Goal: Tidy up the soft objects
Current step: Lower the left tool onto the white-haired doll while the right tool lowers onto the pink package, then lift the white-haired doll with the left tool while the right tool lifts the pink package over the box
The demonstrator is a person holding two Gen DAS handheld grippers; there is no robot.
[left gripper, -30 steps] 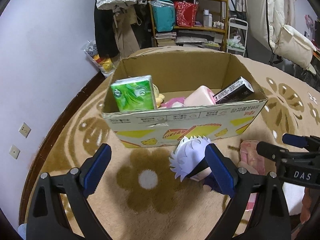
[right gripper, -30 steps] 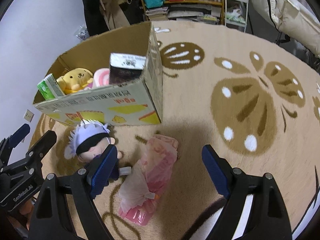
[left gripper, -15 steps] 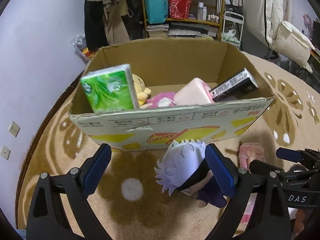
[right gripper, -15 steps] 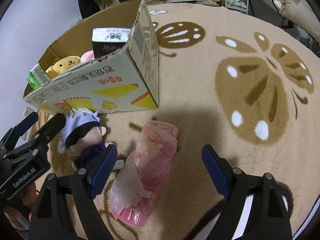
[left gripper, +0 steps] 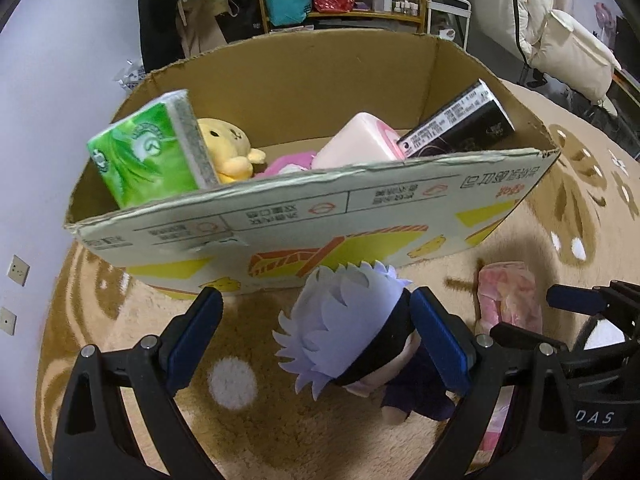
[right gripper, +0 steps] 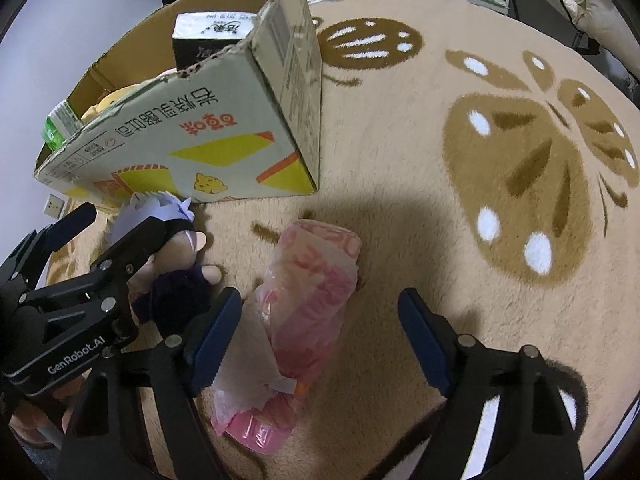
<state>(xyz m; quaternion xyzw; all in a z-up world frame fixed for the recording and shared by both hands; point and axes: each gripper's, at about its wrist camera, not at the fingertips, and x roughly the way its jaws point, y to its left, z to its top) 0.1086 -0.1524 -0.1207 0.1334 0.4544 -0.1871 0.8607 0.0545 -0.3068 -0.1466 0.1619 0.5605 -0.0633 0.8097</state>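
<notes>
Left wrist view: a plush doll (left gripper: 356, 344) with spiky pale-lilac felt hair, a black band across the eyes and a dark soft body lies on the rug (left gripper: 280, 432), between the fingers of the left gripper (left gripper: 318, 340). It sits hard against the right blue pad, with a clear gap to the left pad, so the fingers stand wide and grip nothing. Just behind the doll's hair rises the printed front wall of a cardboard box (left gripper: 360, 220), its top edge torn and ragged.

Right wrist view: a pink pack in crinkled, glossy plastic wrap (right gripper: 304, 320) lies lengthwise on the rug, between the fingers of the right gripper (right gripper: 320, 336), nearer the left pad; whether that pad touches the loose wrap cannot be told. These fingers have just been closing a little, yet stand released, not pressing the pack.

Inside the box lean a green tissue pack (left gripper: 152, 160), a yellow plush (left gripper: 228, 148), a smooth pink pack (left gripper: 360, 142) and a black carton (left gripper: 460, 124). The rug is shaggy beige pile with brown, white-dotted patterns.
</notes>
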